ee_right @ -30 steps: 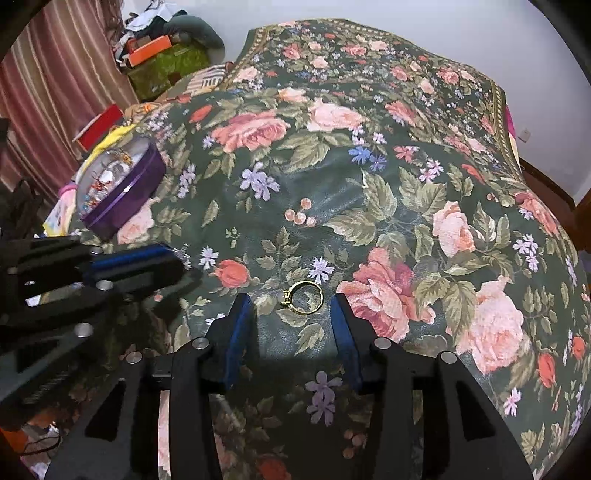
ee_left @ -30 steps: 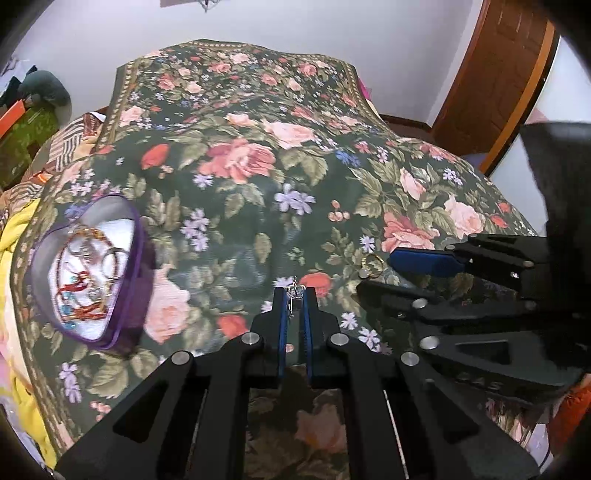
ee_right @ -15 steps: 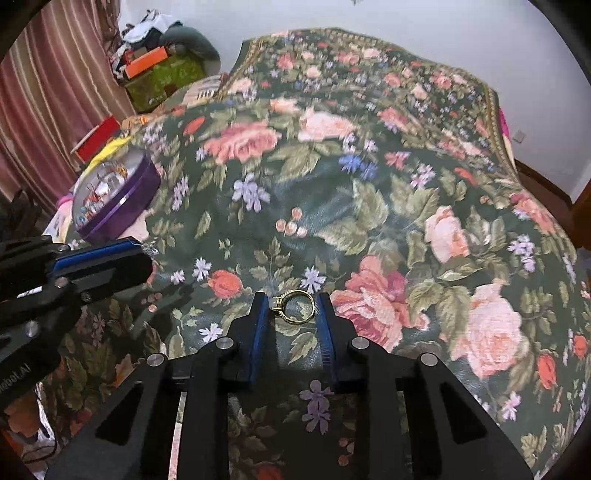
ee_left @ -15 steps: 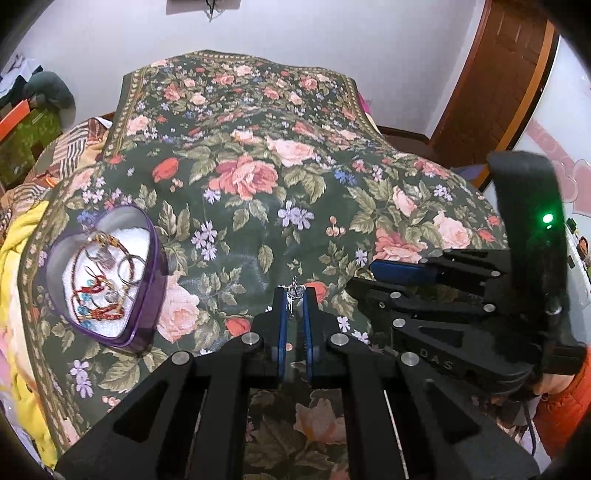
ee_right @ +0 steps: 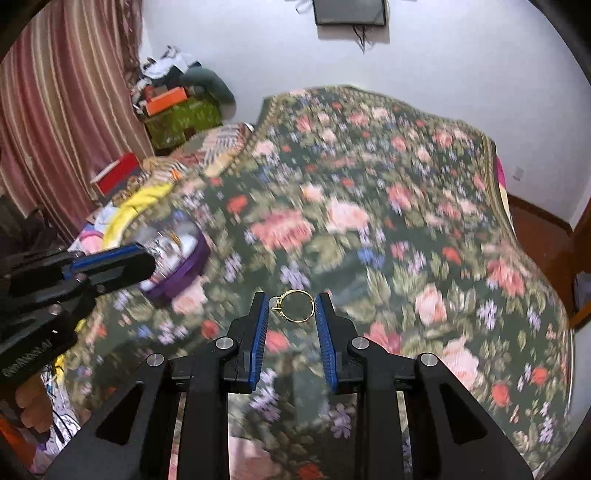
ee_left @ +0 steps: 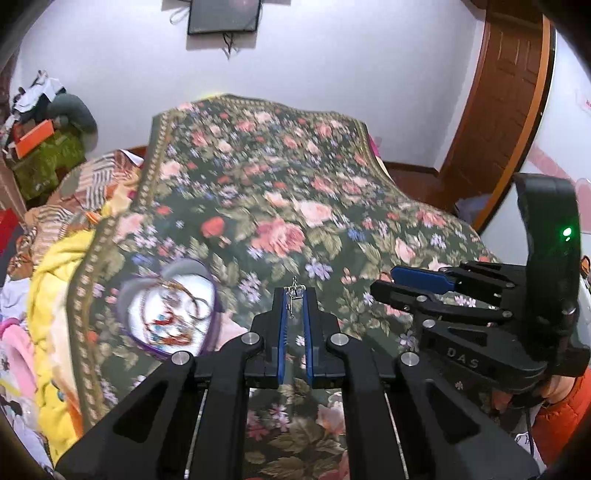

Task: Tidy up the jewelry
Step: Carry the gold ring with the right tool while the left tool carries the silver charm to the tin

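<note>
My left gripper (ee_left: 295,295) is shut on a small silver earring (ee_left: 294,291) and holds it above the floral bedspread (ee_left: 280,206). My right gripper (ee_right: 292,303) is shut on a gold ring (ee_right: 293,305), lifted off the bedspread (ee_right: 369,221). A purple heart-shaped jewelry box (ee_left: 168,315) holding several bangles and beads lies open to the left of the left gripper; it also shows in the right wrist view (ee_right: 177,254), partly behind the left gripper's fingers (ee_right: 110,264). The right gripper (ee_left: 417,282) shows at the right of the left wrist view.
Yellow and striped bedding (ee_left: 55,280) is piled at the bed's left edge. Boxes and clothes (ee_right: 177,107) are stacked in the corner by the curtain (ee_right: 55,129). A wooden door (ee_left: 506,110) stands at the right. A dark frame (ee_left: 223,14) hangs on the wall.
My right gripper closed on the gold ring and lifted it off the bedspread. Both grippers rose and tilted up, so more of the wall shows. The left gripper kept the earring.
</note>
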Motion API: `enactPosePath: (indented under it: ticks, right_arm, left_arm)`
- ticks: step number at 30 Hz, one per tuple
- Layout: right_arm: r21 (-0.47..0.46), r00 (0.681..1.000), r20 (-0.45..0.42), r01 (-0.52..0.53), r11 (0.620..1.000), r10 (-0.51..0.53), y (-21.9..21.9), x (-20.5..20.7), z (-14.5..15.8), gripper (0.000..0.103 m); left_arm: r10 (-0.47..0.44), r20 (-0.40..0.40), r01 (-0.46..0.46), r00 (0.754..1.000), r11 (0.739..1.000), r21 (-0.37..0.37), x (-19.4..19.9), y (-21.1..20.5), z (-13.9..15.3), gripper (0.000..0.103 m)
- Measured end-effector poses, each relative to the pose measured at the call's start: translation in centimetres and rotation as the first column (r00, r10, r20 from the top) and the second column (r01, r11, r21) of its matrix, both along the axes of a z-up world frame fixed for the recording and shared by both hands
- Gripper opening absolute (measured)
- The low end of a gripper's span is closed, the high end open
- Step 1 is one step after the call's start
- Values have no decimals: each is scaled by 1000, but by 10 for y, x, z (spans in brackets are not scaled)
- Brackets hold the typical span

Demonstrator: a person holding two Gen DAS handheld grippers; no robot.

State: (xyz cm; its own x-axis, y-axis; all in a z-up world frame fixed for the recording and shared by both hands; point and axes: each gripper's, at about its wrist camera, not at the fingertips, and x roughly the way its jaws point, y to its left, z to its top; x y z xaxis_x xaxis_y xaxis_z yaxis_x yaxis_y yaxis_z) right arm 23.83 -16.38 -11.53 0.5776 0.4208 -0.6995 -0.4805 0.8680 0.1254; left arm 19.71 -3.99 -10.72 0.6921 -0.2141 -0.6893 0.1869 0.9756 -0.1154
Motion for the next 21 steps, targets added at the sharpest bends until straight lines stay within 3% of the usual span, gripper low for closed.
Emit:
enactPosePath:
  ticks: [12,21]
  right_arm:
    - [75,990,115,-94,993,85,41,-13,49,23]
    - [87,980,122,-171,981,160,80,-12,46,24]
  left_arm:
    - [110,101,-109,989,994,-15,-18,53,37,7]
    - [214,142,-209,966,977,-49,-21,104,48,7]
